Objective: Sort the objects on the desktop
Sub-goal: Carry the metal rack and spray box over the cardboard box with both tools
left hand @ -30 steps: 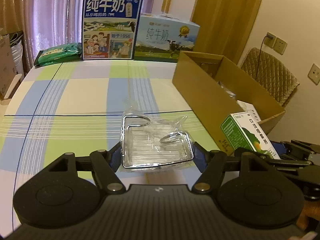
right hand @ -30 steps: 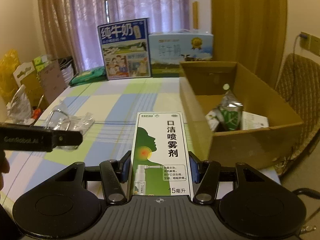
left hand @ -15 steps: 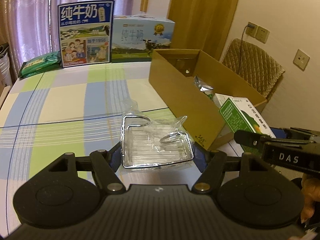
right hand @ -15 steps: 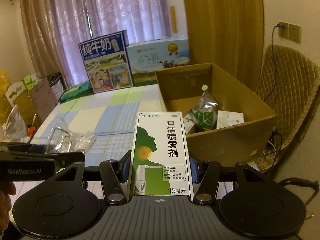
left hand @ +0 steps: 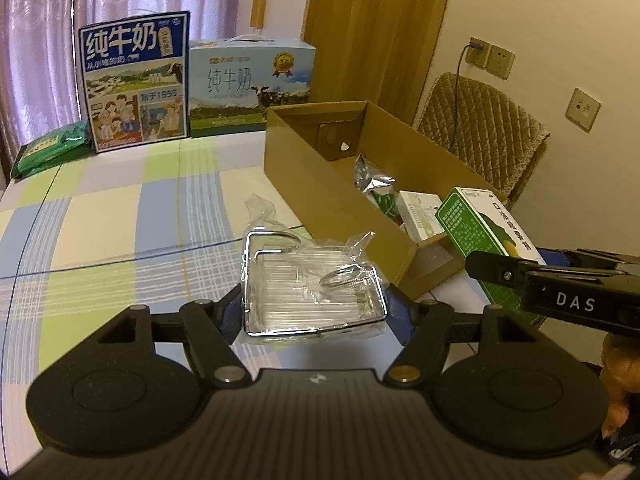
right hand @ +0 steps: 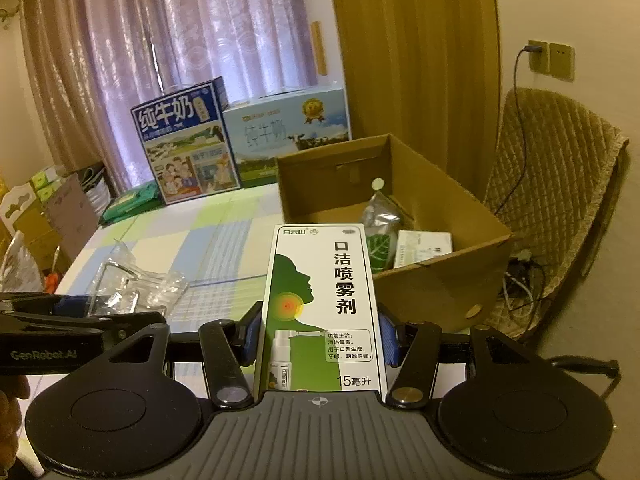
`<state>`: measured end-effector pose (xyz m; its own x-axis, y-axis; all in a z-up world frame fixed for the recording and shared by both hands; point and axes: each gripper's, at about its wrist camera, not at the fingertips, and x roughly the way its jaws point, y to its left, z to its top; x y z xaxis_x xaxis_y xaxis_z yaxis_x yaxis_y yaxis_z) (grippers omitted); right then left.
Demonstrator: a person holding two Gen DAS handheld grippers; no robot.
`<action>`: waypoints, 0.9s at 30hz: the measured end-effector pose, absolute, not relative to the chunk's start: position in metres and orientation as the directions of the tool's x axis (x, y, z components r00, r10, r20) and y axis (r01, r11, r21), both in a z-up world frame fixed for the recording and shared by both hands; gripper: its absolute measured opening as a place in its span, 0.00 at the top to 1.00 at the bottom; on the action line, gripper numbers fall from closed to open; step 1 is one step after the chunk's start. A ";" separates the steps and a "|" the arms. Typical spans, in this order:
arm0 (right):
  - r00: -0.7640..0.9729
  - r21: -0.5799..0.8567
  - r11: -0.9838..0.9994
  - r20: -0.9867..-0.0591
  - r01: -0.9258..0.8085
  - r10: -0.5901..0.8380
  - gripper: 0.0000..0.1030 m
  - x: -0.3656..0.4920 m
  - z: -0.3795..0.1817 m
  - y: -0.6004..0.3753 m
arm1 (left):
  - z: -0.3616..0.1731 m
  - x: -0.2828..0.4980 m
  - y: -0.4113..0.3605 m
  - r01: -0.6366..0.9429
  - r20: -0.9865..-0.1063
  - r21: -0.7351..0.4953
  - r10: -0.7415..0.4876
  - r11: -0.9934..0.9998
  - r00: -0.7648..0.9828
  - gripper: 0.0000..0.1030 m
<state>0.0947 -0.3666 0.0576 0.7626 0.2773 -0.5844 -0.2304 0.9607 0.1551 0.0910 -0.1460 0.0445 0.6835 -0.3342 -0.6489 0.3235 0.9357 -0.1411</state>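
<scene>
Cardboard box (right hand: 440, 276) ahead of both finger pairs already holds 2 items — foil pouch (right hand: 380, 216), white carton (right hand: 424, 246). Right gripper (right hand: 320, 340) clamps throat-spray box (right hand: 320, 304); left gripper (left hand: 314, 312) clamps bagged wire rack (left hand: 312, 284). Both undeposited.

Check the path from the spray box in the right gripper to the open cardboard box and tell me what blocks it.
Nothing visible blocks it. The right gripper holds the spray box just short of the cardboard box, whose top is open. Its near wall is the only thing to clear. Inside, a foil pouch and a white carton leave room.
</scene>
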 end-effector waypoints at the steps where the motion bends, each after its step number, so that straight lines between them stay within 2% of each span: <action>1: 0.764 0.153 0.962 -0.585 -0.227 0.273 0.49 0.095 0.057 -0.369 | 0.045 0.092 -0.147 0.326 -0.648 -0.141 -0.336 0.935 0.683 0.36; 27: 0.787 0.125 0.975 -0.574 -0.185 0.224 0.49 0.124 0.063 -0.415 | 0.060 0.121 -0.202 0.402 -0.627 -0.146 -0.399 0.904 0.669 0.36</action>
<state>0.1235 -0.4146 0.0635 0.7874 0.2236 -0.5744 -0.1852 0.9747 0.1254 0.1207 -0.2017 0.0596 0.6691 -0.3987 -0.6272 0.4022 0.9039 -0.1456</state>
